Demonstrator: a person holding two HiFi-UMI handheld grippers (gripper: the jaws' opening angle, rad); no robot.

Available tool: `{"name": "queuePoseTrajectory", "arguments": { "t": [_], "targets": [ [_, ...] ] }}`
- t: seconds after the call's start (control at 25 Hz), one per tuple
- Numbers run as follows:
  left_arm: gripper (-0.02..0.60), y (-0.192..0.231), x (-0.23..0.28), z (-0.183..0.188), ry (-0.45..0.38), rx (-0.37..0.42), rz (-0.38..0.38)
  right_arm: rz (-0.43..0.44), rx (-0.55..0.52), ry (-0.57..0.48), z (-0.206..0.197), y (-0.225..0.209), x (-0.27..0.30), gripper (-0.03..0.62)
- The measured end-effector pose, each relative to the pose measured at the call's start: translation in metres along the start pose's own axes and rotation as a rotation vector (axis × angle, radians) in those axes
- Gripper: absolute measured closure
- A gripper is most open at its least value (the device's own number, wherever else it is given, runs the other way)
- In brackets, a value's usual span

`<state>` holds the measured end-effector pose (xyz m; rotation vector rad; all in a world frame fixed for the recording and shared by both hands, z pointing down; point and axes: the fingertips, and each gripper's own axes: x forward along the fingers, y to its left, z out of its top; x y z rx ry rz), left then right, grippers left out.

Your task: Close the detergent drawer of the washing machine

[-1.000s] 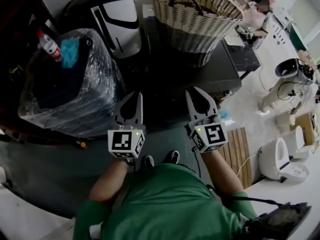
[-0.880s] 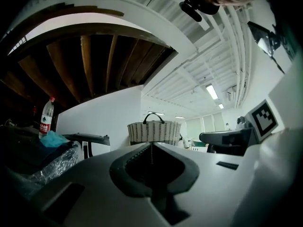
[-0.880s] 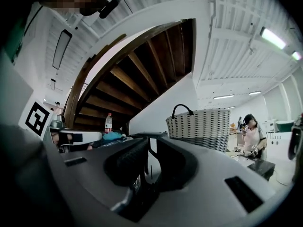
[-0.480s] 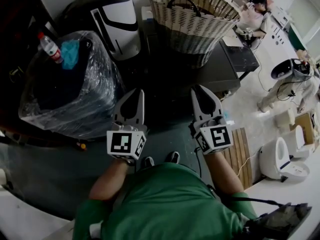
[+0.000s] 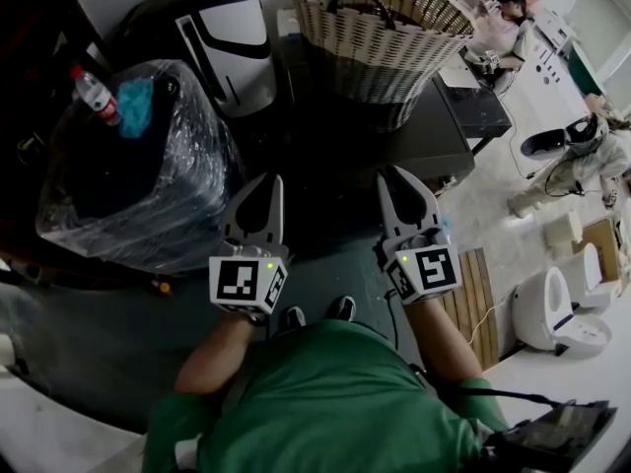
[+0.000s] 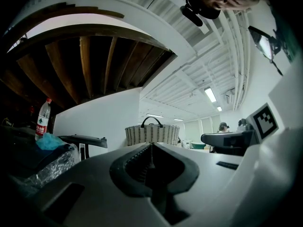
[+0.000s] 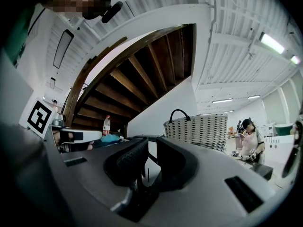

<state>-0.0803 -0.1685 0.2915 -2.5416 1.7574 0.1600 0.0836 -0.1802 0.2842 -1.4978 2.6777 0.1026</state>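
Fingers (image 5: 248,215) of the left gripper (image 5: 264,187) press together on nothing, while the right gripper (image 5: 396,185) stands slightly parted and empty before the dark washing machine (image 5: 414,141). Its detergent drawer is lost in shadow. It is likely light, stiff plastic, best pushed flat on its front. The wicker basket (image 5: 375,62) on top looks empty.

The woven basket (image 5: 380,28) is cream with rows of dark flecks and a black handle. Left of the basket, a machine (image 5: 222,28) is white with black panels. Further left of it, a bottle (image 5: 97,92) has a red cap and a cloth (image 5: 136,104) is teal, both against glossy clear wrap (image 5: 187,185) over something dark. Nearer you than the basket, your left gripper (image 5: 267,180) and right gripper (image 5: 391,174) are pale grey, each with a cube patterned in black-and-white squares. Your shirt (image 5: 325,392) is green.
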Motion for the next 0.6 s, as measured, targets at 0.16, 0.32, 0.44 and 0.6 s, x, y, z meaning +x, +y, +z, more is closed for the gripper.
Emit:
{"name": "queuePoseTrajectory", "arguments": {
  "t": [0.16, 0.32, 0.44, 0.6],
  "targets": [
    [0.56, 0.0003, 0.0004, -0.0017, 0.004, 0.001, -0.004, -0.005, -0.001, 0.01, -0.0029, -0.0003, -0.0002, 0.523],
    [0.56, 0.0023, 0.0013, -0.0023, 0.006, 0.004, -0.01, -0.01, -0.005, 0.009, -0.0042, 0.0004, 0.0008, 0.523],
    [0.56, 0.0049, 0.0024, -0.0029, 0.005, 0.004, -0.015, -0.015, -0.008, 0.013, -0.0054, 0.0012, 0.002, 0.522],
    [0.56, 0.0092, 0.0029, -0.0055, 0.01, -0.001, -0.018, -0.019, -0.006, 0.016, -0.0072, 0.0033, 0.005, 0.523]
  ]
}}
